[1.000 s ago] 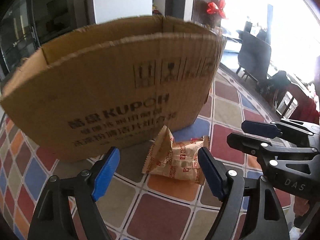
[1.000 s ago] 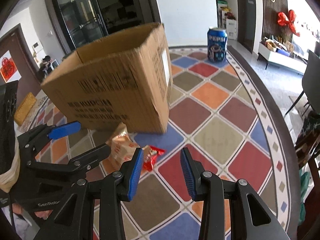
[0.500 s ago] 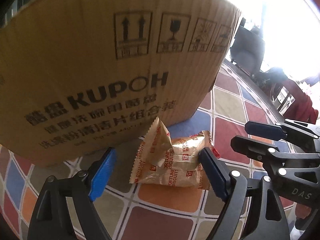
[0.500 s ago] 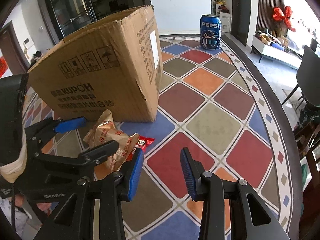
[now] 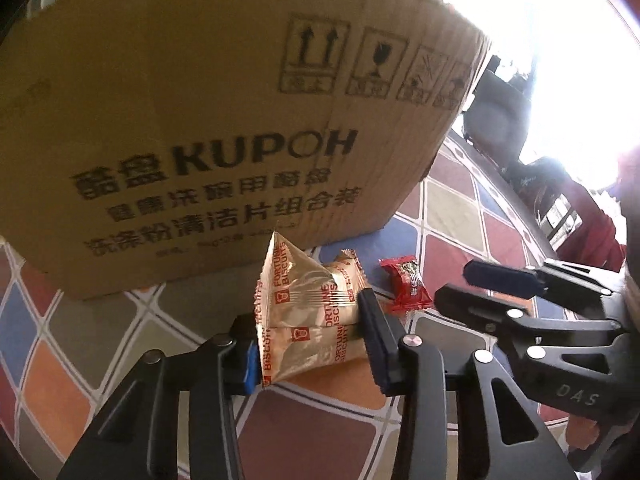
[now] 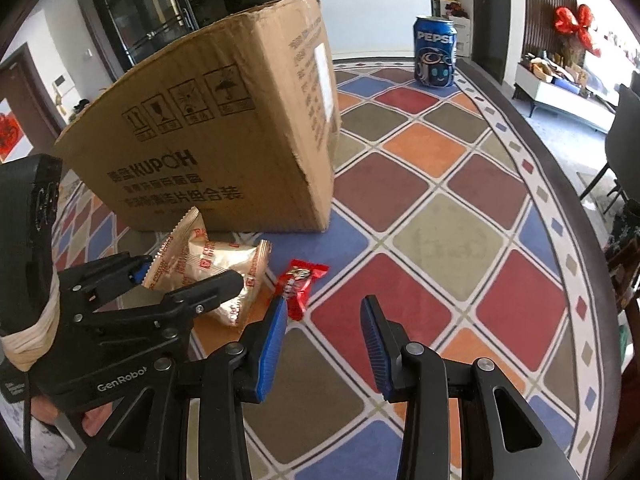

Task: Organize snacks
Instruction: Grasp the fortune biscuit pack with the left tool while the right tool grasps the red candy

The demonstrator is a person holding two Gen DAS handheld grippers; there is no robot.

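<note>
Left wrist view, left gripper (image 5: 310,344) now closed on biscuit packet (image 5: 312,320)

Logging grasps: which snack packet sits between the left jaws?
The gold Fortune Biscuits packet, pinched by the left gripper; the small red packet lies free beside it.

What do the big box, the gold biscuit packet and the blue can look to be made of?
Box: corrugated cardboard, matte brown, with ribbed faces and a frayed corner edge. Biscuit packet between the left claw's fingers: thin metallic-looking film, glossy and creased, with crimped seal edges. Can: probably aluminium with a printed glossy coat, though only its shape and logo suggest that.
</note>
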